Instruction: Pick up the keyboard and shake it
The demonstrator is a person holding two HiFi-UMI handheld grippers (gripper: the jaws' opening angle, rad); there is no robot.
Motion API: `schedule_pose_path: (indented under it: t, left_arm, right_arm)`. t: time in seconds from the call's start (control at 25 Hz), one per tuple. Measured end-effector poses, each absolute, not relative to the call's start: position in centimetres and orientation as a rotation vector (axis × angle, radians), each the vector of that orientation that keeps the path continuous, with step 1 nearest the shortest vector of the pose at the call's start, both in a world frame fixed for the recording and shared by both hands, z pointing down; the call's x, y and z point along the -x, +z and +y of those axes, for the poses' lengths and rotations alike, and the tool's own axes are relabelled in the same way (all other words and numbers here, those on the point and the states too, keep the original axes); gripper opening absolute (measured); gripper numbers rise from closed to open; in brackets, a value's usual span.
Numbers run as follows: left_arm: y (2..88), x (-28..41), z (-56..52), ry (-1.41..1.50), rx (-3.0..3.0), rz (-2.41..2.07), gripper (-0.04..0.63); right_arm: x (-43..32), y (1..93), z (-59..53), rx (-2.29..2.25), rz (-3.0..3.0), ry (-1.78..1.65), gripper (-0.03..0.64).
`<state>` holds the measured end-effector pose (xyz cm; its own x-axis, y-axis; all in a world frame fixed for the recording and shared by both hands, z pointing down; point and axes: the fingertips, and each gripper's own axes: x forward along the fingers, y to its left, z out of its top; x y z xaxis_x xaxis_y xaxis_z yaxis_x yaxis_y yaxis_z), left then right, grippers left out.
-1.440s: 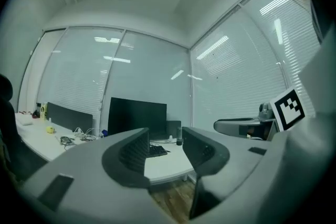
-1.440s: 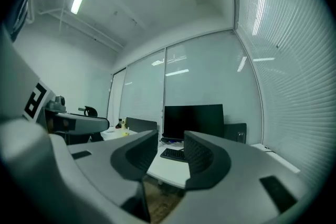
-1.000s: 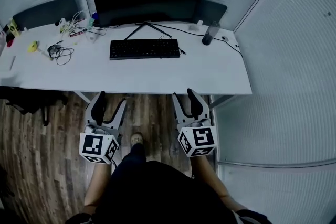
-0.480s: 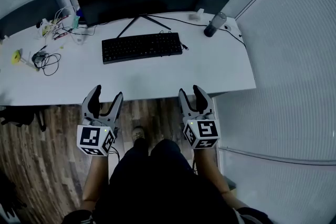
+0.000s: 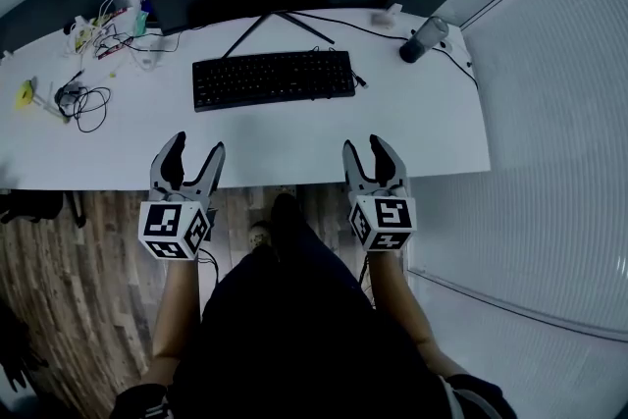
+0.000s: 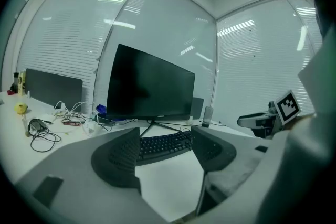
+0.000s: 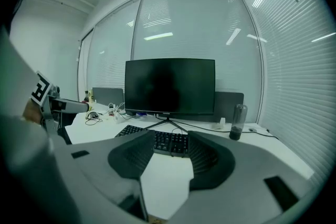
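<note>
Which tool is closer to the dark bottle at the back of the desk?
Right. The right tool is at the desk's near edge, diagonally in front of the bottle; the left tool is at the same edge, near the keyboard's other end.

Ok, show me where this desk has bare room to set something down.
Bare: the strip between the black rectangular keyboard and the near edge of the white desk, and right of the keyboard. Crowded: the far-left corner, tangled cables.
</note>
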<state>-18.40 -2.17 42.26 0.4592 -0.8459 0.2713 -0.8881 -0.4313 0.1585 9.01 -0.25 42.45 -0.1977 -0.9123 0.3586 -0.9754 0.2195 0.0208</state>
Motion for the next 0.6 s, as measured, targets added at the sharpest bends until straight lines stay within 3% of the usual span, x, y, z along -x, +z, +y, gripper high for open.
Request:
schedule_pose_path:
  t: [0.6]
  left_arm:
    - [48.5, 19.6, -13.8, 0.257, -2.179, -1.566, 0.284]
  right_arm:
    - [-13.9, 48.4, -16.4, -1.574, -2.219, 0.317, 0.191]
